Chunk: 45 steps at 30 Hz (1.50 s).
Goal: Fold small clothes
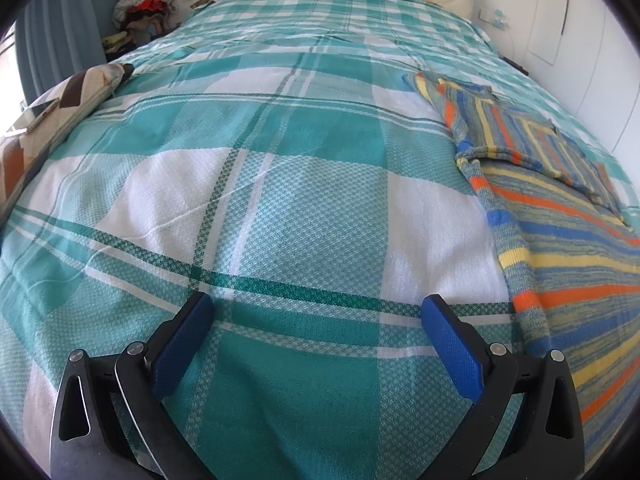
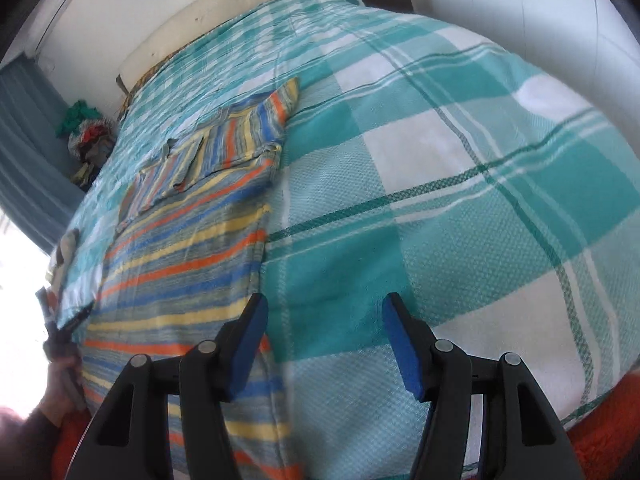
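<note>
A striped knit garment (image 1: 568,240) lies flat on the bed (image 1: 280,184), on its teal-and-white checked cover, a sleeve folded across its upper part. The left tongs (image 1: 318,308) hang open over bare cover beside the garment's edge. The right tongs (image 2: 325,308) stand open at its other edge, holding nothing.

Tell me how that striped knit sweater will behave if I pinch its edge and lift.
The striped knit sweater will probably go floppy and drape, since it lies flat and follows the bedspread. Its folded-in sleeve may fall open when raised. The knit looks textured, so it likely won't slip from the right claw.
</note>
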Each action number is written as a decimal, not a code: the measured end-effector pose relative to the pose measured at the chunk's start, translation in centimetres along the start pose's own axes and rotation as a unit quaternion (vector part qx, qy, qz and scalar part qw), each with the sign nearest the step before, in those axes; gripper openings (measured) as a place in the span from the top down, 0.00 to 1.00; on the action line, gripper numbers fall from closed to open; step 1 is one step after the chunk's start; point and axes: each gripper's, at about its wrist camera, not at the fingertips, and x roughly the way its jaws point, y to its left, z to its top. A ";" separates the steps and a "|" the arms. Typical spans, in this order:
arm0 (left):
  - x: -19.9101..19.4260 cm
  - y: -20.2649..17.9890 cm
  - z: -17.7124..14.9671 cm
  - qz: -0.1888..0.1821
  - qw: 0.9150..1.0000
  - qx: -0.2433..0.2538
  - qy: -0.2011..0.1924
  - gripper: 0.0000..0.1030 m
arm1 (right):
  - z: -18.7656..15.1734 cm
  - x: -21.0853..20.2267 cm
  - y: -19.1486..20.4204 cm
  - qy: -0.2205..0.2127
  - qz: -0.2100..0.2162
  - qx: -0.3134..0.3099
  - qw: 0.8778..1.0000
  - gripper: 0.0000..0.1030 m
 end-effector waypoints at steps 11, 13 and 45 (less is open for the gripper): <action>0.1 -0.4 -0.4 0.008 1.000 0.005 -0.006 0.00 | 21.9 9.7 2.1 0.047 0.031 -0.026 0.998 0.41; 0.1 -0.4 -0.4 0.009 1.000 0.005 -0.008 0.00 | 25.2 12.5 3.8 0.063 0.026 -0.067 0.995 0.41; 0.6 -0.7 0.1 0.013 1.000 0.009 0.001 0.00 | 26.7 21.0 27.8 0.138 0.028 -0.442 0.886 0.55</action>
